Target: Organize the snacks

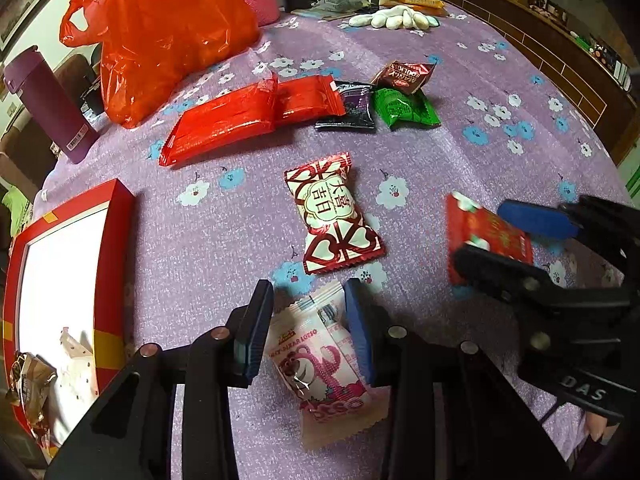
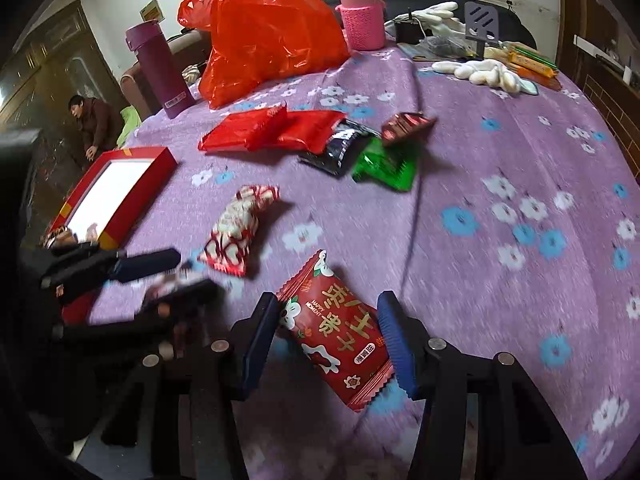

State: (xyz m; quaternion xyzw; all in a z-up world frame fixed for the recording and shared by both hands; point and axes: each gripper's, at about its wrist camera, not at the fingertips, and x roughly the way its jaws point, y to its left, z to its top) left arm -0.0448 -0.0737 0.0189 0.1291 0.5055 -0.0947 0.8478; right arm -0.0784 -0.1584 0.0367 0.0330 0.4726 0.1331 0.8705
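Evidently bound for the red box (image 1: 116, 240), each claw grips one snack: left (image 1: 310, 332) the pink packet (image 1: 320, 368), right (image 2: 328, 340) the red packet (image 2: 340, 328).

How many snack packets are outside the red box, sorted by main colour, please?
Red: 4 (two long packs, heart-print one, one between the right tongs)
Pink: 1
Black: 1
Green: 1
Maroon: 1
Total: 8

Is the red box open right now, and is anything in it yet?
Open, no lid on the red box; its white inside shows. Not empty: a brown wrapper lies near one end, beside a pale packet.
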